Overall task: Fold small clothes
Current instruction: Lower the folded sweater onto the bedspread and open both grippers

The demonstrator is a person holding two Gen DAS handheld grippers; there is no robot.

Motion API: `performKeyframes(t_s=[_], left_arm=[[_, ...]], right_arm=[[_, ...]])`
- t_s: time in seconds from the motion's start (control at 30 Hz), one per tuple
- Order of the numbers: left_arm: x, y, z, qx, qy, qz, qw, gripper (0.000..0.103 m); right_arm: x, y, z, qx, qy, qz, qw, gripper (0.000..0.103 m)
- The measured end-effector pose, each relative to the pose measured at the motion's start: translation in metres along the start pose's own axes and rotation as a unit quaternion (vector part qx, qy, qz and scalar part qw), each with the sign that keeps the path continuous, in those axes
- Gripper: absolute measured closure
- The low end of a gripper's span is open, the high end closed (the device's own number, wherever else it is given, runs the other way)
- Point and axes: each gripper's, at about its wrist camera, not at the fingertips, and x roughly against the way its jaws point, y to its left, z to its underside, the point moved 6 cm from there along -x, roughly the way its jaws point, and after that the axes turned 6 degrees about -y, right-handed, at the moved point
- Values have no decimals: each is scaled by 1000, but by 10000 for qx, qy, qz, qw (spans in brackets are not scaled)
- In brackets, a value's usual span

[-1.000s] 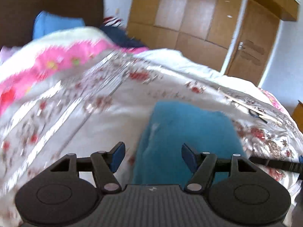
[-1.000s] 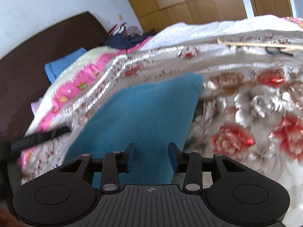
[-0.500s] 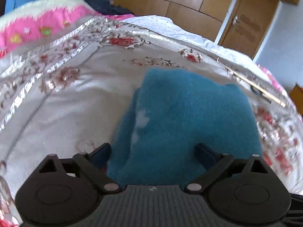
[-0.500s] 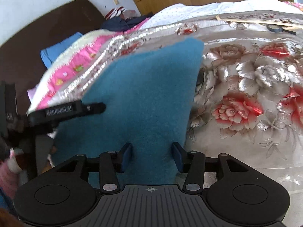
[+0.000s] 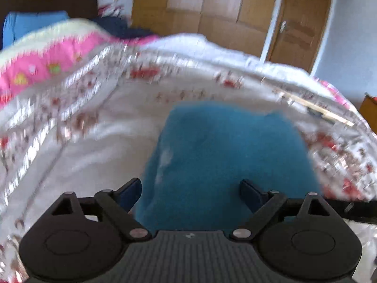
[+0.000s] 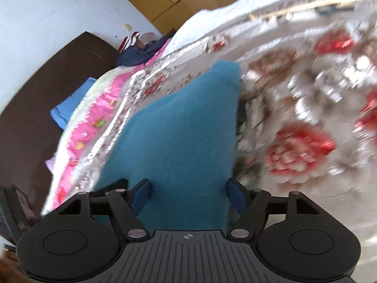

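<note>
teal fleece garment (image 5: pixel 226 160) lies folded on the bed's flowered quilt (image 5: pixel 99 141), toward its near edge. left tongs (image 5: pixel 190 194) stand spread wide over the garment's near end, pads clear of it. right tongs (image 6: pixel 188 194) have just been opening and now stand wide too, with the cloth between the 2 fingers (image 6: pixel 236 194) but not pinched.

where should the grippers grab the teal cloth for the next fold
Take the teal cloth by its near edge, one corner per gripper, coming in low from the near side. It lies flat on the floral bedspread, and the open left gripper and right gripper already straddle that edge.
</note>
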Motion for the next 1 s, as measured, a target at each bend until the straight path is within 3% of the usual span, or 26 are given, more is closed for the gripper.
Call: performKeyframes(t_s=[0.1, 0.23, 0.37, 0.57, 0.7, 0.8, 0.87, 0.93, 1.0], left_arm=[[-5, 16, 9, 495, 20, 206, 9986, 0], [-15, 10, 8, 259, -53, 154, 9995, 0], [-27, 6, 4, 379, -13, 233, 9990, 0], [-10, 6, 12, 536, 56, 203, 9983, 0], [24, 11, 11, 221, -127, -131, 9996, 0], [30, 13, 23, -121, 13, -437, 9990, 0], [27, 15, 30, -104, 135, -504, 9986, 0], [33, 15, 29, 36, 200, -578, 9981, 0], [46, 9, 29, -172, 145, -680, 9974, 0]], right_arm=[[-11, 0, -7, 100, 54, 56, 9999, 28], [-18, -3, -22, 123, 54, 170, 9998, 35], [-17, -5, -25, 380, 32, 245, 9990, 36], [40, 25, -13, 1213, -331, 473, 9909, 34], [52, 43, 19, 1517, -77, 243, 9881, 35], [28, 30, 43, 1485, 427, 800, 9847, 35], [38, 29, 44, 1171, 347, 709, 9900, 35], [53, 35, 44, 1283, 197, 638, 9895, 34], [62, 39, 46, 1441, 94, 668, 9873, 34]])
